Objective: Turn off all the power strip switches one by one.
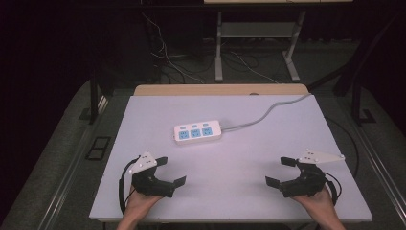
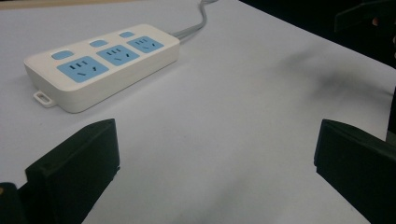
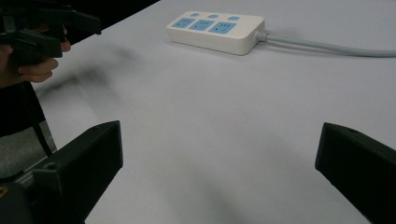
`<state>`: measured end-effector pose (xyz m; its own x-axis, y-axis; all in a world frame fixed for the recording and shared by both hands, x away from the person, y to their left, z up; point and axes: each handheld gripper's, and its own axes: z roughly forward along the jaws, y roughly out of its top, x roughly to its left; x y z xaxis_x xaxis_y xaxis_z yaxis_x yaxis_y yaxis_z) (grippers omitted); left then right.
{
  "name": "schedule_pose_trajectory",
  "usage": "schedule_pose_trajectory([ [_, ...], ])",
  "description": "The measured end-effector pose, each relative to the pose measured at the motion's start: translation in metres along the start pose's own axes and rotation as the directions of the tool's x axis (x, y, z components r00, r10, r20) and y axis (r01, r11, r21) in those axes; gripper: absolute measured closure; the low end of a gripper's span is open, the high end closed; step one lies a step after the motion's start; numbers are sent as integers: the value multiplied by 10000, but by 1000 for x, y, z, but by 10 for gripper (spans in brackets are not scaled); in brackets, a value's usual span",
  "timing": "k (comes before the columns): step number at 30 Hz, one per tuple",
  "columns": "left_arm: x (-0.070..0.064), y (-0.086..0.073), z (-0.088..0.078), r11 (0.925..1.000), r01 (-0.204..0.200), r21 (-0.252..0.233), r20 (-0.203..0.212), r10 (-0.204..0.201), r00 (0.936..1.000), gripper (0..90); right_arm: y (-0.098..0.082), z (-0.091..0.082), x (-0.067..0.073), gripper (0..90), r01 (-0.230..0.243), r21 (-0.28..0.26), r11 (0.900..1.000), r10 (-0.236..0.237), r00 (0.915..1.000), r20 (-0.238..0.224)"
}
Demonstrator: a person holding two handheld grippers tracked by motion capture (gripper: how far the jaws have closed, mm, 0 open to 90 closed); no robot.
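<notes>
White tabletop (image 1: 287,191): power strip (image 1: 197,132) lies mid-table, long axis crosswise, ahead of my left gripper (image 1: 167,171), the nearer, and my right gripper (image 1: 282,171), both jaws wide, empty.

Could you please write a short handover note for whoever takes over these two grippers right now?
Left gripper: open, nothing between its jaws, held at the near left of the table.
Right gripper: open, also holding nothing, at the near right.
Power strip: lies flat at the table's middle, beyond both grippers and apart from them, its three blue sockets facing up with nothing plugged in. Its grey cable trails off the far right edge.
Done: nothing visible so far; the strip is untouched.
Left: probably reach forward to the strip; the left gripper looks somewhat nearer.
</notes>
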<state>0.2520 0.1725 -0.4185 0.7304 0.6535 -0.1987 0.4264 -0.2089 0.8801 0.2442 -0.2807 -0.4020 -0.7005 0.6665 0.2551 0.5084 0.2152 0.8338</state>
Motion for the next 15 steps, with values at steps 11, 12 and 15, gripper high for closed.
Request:
schedule_pose_trajectory([
  [11, -2, 0, 0, 9999, -94, 93, 58, 94, 9999, 0, -3, 0, -4, 7, -81, 150, 9999, 82, 10000, -30],
  [12, -2, 0, 0, 9999, -92, 110, 69, 91, 9999, 0, -3, 0, -4, 7, -81, 162, 9998, 82, 10000, -26],
  [15, -2, 0, 1, 9998, -102, 177, 86, 100, 9999, 0, -4, 1, -4, 7, -111, 213, 9997, 112, 9999, -19],
])
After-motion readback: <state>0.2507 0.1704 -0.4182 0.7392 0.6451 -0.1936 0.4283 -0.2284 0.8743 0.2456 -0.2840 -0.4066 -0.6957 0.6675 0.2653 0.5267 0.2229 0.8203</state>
